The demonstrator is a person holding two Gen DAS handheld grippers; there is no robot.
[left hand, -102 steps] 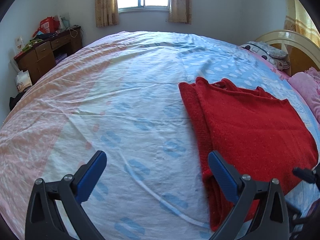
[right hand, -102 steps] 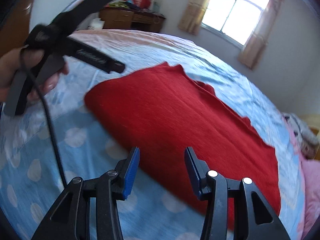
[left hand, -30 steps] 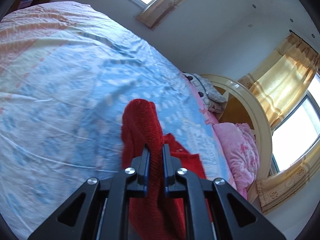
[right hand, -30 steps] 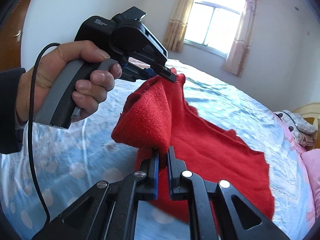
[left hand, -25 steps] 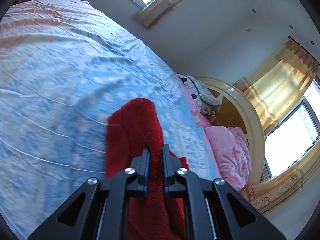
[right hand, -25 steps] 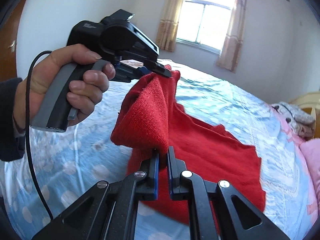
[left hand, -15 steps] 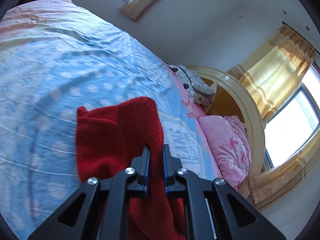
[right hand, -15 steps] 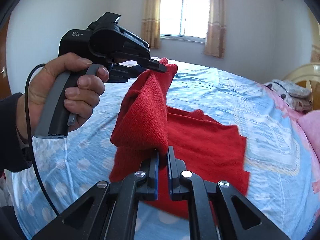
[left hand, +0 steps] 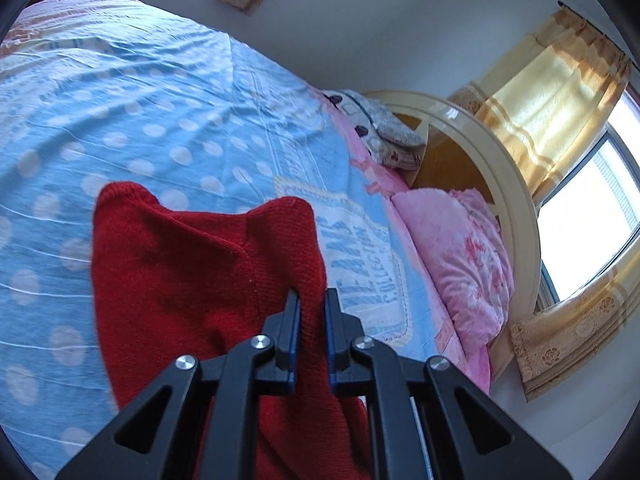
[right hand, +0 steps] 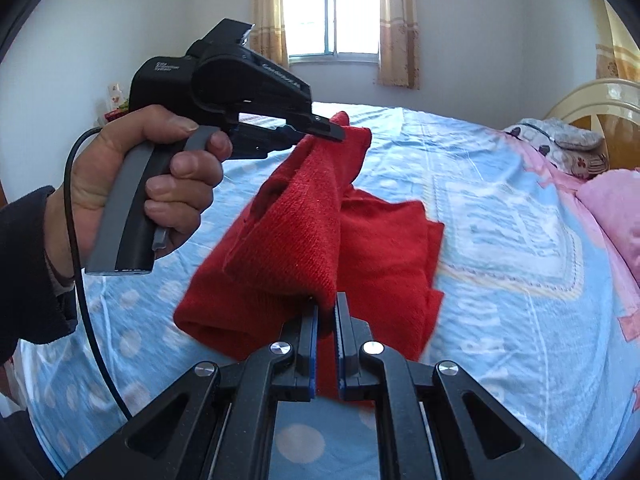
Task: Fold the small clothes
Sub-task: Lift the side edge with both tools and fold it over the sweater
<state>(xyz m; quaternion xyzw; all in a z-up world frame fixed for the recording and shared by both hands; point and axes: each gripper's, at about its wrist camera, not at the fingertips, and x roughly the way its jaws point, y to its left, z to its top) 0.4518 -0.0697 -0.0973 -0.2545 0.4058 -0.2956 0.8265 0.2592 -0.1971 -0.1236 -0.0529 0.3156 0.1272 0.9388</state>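
A red knitted garment [right hand: 320, 224] is lifted by one edge above the bed, its far part still lying on the blue dotted sheet [right hand: 500, 320]. My right gripper [right hand: 326, 312] is shut on its near corner. My left gripper [right hand: 332, 130], held in a hand at the left of the right wrist view, is shut on the other corner, higher up. In the left wrist view the left gripper [left hand: 311, 300] pinches a fold of the red garment [left hand: 180, 280], which hangs down over the sheet.
The bed's cream headboard [left hand: 500, 168] stands at the right with a pink pillow [left hand: 460, 248] and a grey patterned pillow [left hand: 384, 132] against it. A curtained window [right hand: 334, 12] is in the far wall. A black cable [right hand: 80, 240] hangs from the left gripper.
Both grippers have carried the lifted edge of the red garment sideways towards the headboard end, folding it over the part on the bed. Both have stayed shut on it.
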